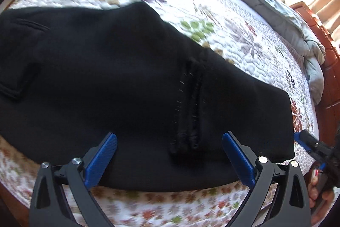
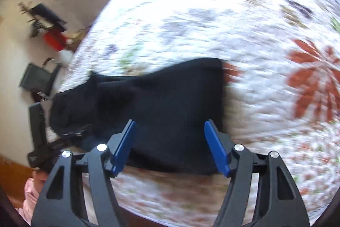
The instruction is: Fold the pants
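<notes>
Black pants (image 1: 119, 82) lie folded over on the floral quilt (image 1: 244, 39) of a bed, hems stacked on top, while the left gripper (image 1: 170, 160) and right gripper (image 2: 170, 146) hover at the near edge, jaws apart and empty, a further fold apparently remaining.

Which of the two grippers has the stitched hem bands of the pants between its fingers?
The left gripper: the stitched hem bands run between its open fingers. The right gripper frames only plain black pants.
</notes>
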Demonstrator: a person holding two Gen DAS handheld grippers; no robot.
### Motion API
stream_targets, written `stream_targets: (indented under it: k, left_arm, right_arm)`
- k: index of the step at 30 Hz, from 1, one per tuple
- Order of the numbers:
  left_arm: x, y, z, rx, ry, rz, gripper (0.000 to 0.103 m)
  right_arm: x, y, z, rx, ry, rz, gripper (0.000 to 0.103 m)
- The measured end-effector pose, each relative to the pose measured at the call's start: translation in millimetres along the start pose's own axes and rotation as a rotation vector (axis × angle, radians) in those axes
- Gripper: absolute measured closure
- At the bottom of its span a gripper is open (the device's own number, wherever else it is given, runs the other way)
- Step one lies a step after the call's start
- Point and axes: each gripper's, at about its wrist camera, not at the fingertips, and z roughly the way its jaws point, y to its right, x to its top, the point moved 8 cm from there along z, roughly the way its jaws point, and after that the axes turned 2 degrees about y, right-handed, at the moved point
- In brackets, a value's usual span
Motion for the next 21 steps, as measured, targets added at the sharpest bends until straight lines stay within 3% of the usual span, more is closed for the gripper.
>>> stream_targets:
  k: [2,6,8,9,12,13,17,21]
  left_arm:
    - [1,11,6,-0.017,-0.008,0.024,0.004]
    - [0,31,12,-0.104,-0.054,0.025,0.004]
    - [-1,33,17,-0.095,-0.067,0.034,0.004]
    - [-1,34,20,-0.083,-0.069,0.048,0.004]
    - [-2,36,23,-0.054,-0.071,0.067,0.004]
    - [-2,38,22,-0.045,-0.069,0.069,0.004]
    - [-4,40,25,-0.017,-0.061,0.090,0.004]
    - [-10,46,32,0.058,-0.051,0.176,0.004]
  right_arm:
    - [-7,27,6,-0.001,-0.059,0.051,0.035]
    - [-18,40,26,0.134,-0.146,0.120,0.033]
    - [-24,43,39,0.187,-0.181,0.160,0.032]
    - [-24,44,41,0.202,-0.180,0.170,0.041]
    - [-21,41,33,0.267,-0.176,0.185,0.082]
    - [-19,41,24,0.276,-0.160,0.181,0.083]
    - [-8,45,-2,0.256,-0.096,0.158,0.086]
    - [-26,61,31,0.120,-0.167,0.137,0.085]
